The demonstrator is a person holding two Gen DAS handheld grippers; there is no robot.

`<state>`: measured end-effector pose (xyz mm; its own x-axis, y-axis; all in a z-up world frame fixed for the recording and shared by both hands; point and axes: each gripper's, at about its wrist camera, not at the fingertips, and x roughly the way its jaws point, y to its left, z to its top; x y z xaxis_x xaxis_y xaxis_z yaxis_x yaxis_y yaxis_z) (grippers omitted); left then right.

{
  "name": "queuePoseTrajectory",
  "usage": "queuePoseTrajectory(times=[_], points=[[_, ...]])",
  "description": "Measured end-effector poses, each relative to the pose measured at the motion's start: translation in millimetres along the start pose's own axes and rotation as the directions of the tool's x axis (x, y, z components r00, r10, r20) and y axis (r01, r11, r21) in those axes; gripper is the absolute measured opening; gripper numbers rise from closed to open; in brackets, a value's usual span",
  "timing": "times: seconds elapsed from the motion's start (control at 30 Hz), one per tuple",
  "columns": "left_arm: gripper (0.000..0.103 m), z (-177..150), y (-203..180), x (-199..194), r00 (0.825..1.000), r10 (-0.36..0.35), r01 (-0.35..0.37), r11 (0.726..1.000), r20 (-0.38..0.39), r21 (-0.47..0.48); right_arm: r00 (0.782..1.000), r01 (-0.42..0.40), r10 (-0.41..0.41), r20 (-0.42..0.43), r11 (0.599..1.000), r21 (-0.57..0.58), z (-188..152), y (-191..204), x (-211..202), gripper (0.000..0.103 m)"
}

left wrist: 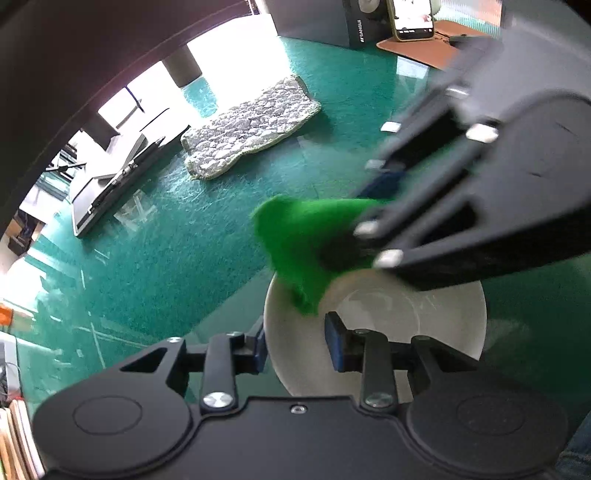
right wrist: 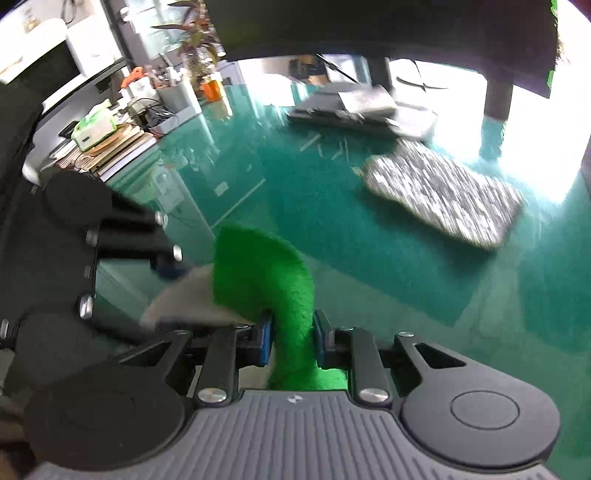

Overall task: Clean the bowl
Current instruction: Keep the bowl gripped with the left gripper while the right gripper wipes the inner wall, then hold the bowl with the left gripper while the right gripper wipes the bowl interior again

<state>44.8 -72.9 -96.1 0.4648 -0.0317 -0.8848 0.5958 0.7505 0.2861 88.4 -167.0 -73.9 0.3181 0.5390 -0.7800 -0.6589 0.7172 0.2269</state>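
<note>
A white bowl (left wrist: 373, 314) is held above the green table. My left gripper (left wrist: 295, 343) is shut on its near rim, one finger outside and one inside. My right gripper (right wrist: 293, 339) is shut on a green scrub cloth (right wrist: 269, 273), which bends over the bowl's rim (right wrist: 184, 295). In the left wrist view the right gripper (left wrist: 373, 240) comes in from the right, and the green cloth (left wrist: 299, 243) hangs over the bowl's far-left edge. The left gripper (right wrist: 170, 262) shows blurred at the left of the right wrist view.
A grey patterned mat (left wrist: 247, 129) lies on the green table (left wrist: 166, 258), with a laptop (left wrist: 107, 195) to its left. A phone (left wrist: 412, 18) and black box (left wrist: 321, 22) stand at the back. Books and a tissue box (right wrist: 96, 125) sit at the table's edge.
</note>
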Motion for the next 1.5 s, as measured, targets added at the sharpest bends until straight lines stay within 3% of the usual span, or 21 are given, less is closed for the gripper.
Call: queuePoseTrajectory(times=[0.13, 0.3, 0.63, 0.87, 1.03, 1.5], points=[[0.032, 0, 1, 2, 1.0, 0.021, -0.021, 1.0, -0.001, -0.007, 1.0, 0.0, 0.0, 0.002, 0.998, -0.066, 6, 5, 4, 0.025], [0.032, 1, 0, 3, 0.999, 0.035, -0.035, 0.999, -0.005, -0.026, 1.0, 0.01, -0.01, -0.015, 1.0, 0.026, -16, -11, -7, 0.02], [0.033, 8, -1, 4, 0.999, 0.025, -0.026, 0.999, -0.029, -0.036, 0.999, -0.043, 0.042, 0.009, 0.983, 0.178, -46, -11, -32, 0.024], [0.033, 7, -3, 5, 0.999, 0.04, -0.041, 0.998, -0.03, -0.044, 1.0, 0.0, 0.0, -0.005, 0.994, 0.111, -13, -14, -6, 0.023], [0.033, 8, -3, 5, 0.996, 0.077, -0.079, 0.995, -0.037, -0.066, 1.0, 0.013, -0.013, -0.02, 1.0, 0.025, 7, -3, 11, 0.028], [0.034, 8, -4, 1, 0.994, 0.096, -0.098, 0.993, -0.045, -0.061, 1.0, -0.005, 0.006, -0.02, 0.999, 0.041, 4, -10, 10, 0.027]])
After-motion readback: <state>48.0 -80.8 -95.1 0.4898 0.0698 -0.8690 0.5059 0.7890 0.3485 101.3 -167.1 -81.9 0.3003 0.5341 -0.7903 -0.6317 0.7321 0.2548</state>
